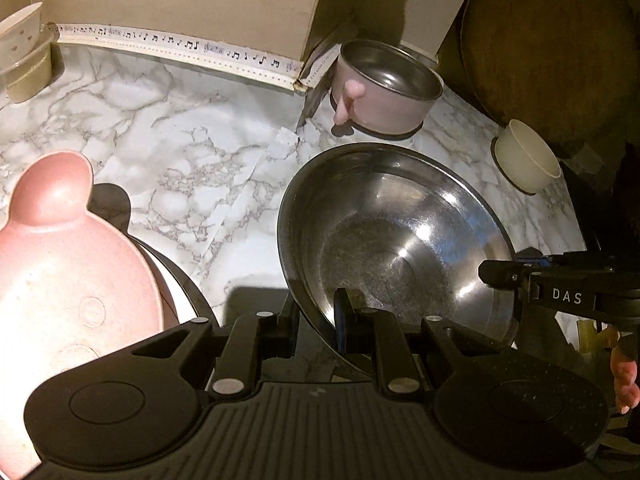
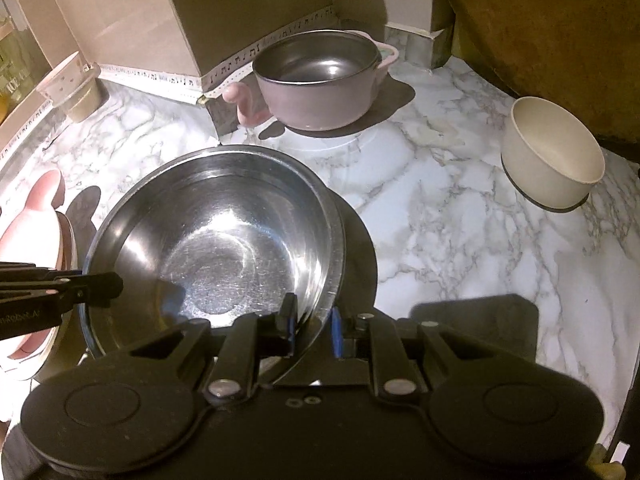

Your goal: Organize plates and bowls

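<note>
- Step, as judged: relocating the steel bowl [image 2: 216, 236], in front of the pink pot [image 2: 320, 84].
- Left gripper [image 1: 316, 320] and right gripper [image 2: 314, 320] each clamp its rim.
- Next move calls for a level, synchronized lift.

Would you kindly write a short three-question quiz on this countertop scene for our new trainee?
1. True or false: both the left gripper and the right gripper straddle the rim of the large stainless steel bowl.
2. Which dish stands nearest the back wall? A. small cream bowl B. pink two-handled pot with steel lining C. pink plastic plate with an ear-shaped tab
3. What pattern covers the countertop?

Key: 1 true; 2 B; 3 marble.
</note>
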A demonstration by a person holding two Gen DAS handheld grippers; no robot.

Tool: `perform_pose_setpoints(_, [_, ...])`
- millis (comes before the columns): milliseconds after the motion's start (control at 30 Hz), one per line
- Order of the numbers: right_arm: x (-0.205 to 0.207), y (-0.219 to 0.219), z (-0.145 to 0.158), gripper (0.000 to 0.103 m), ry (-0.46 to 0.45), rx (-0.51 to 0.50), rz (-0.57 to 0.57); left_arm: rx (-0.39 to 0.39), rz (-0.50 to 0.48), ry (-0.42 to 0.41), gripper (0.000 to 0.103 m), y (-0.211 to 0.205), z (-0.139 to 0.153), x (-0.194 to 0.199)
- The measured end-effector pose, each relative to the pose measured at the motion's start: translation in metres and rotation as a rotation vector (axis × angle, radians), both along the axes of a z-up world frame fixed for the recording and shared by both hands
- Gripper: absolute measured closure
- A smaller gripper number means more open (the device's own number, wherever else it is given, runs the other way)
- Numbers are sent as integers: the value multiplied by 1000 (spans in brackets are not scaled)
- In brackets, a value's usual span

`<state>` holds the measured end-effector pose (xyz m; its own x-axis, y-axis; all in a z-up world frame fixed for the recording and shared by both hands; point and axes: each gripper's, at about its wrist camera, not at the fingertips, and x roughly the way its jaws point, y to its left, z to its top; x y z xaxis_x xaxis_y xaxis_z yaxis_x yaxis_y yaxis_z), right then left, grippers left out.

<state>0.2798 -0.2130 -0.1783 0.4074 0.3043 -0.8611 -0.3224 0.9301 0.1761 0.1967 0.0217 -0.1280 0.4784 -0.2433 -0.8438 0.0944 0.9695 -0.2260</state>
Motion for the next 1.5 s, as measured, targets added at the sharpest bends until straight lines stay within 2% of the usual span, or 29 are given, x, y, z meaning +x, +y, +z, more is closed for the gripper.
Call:
perform_pose_setpoints(300, [-1, -2, -2, 85, 13, -12, -14, -7, -29, 17, 86, -1, -5, 0])
perform_pose_setpoints(567, [1, -6, -1, 77, 29, -2, -37, -35, -17, 18, 84, 4, -6, 1])
perform_pose_setpoints(633, [1, -9, 0, 77, 27, 2, -42, -24, -3, 21, 75, 5, -6, 1])
perform_pose_setpoints(700, [1, -12, 2, 76, 23, 0, -47, 1, 3, 7, 59, 6, -5, -1])
perform_pose_setpoints(767, [1, -15, 5, 74, 20, 6, -53, 2, 17, -13, 48, 10, -1, -4])
perform_pose_setpoints(967, [2, -22, 22, 66, -2, 27, -55, 2, 38, -81, 44, 20, 20, -7])
perform_pose_setpoints(1100, [7, -24, 39, 61, -31, 48, -48, -1, 25, -155, 30, 17, 43, -5])
perform_pose_setpoints(1200, [15, -25, 51, 57, -55, 52, -47, 9, 2, -206, 29, 10, 58, 1])
perform_pose_setpoints(1500, [43, -27, 70, 51, -105, 70, -54, 4, -54, -270, 28, -12, 82, 33])
